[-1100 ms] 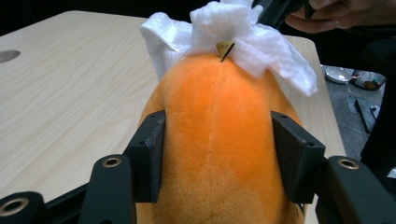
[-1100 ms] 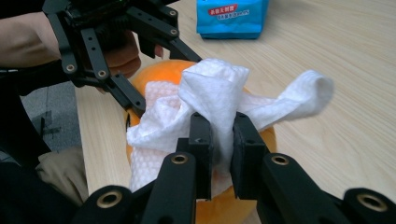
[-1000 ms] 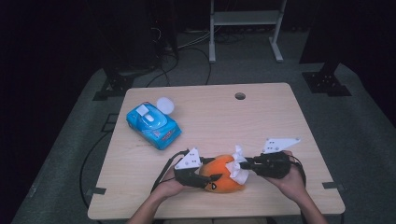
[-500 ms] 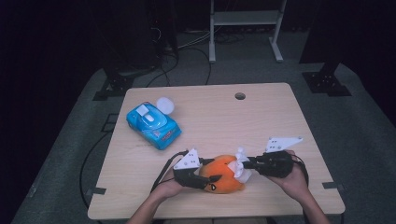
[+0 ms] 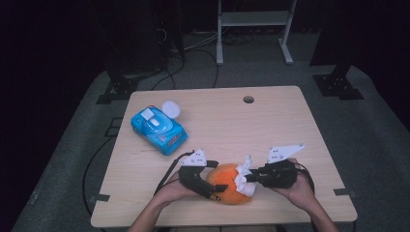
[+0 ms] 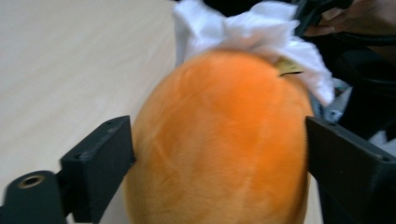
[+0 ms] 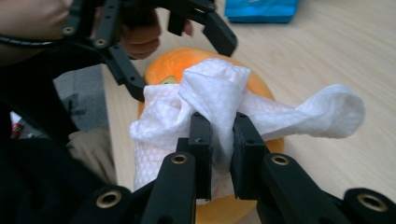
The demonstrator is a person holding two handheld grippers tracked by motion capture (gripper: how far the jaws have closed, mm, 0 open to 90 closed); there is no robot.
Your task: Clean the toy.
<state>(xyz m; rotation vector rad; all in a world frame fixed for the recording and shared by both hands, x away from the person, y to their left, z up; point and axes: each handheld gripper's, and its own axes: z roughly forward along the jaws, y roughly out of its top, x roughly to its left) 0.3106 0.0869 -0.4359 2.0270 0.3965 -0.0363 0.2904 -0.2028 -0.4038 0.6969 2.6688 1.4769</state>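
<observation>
An orange plush toy [image 5: 227,186] lies near the front edge of the wooden table [image 5: 270,125]. My left gripper [image 5: 217,176] reaches in from the left, its jaws on either side of the plush [image 6: 219,140]. They have just been opening and stand wide, close to its round, unsqueezed sides. My right gripper [image 5: 249,179] comes in from the right, shut on a crumpled white wipe [image 5: 243,176]. In the right gripper view the wipe [image 7: 215,88] is pinched in that gripper [image 7: 222,135] and drapes over the plush [image 7: 173,65]. The same wipe [image 6: 252,23] lies on the toy's far end in the left gripper view.
A blue pack of wipes [image 5: 158,129] lies at the table's left, with a small white round thing [image 5: 170,109] just behind it. A cable hole [image 5: 248,99] sits near the far edge. Black cables trail from both grippers, and dark stands line the floor beyond.
The left gripper's jaws now stand wider apart around the orange plush. Both hands, the plush and the wipe have kept their places.
</observation>
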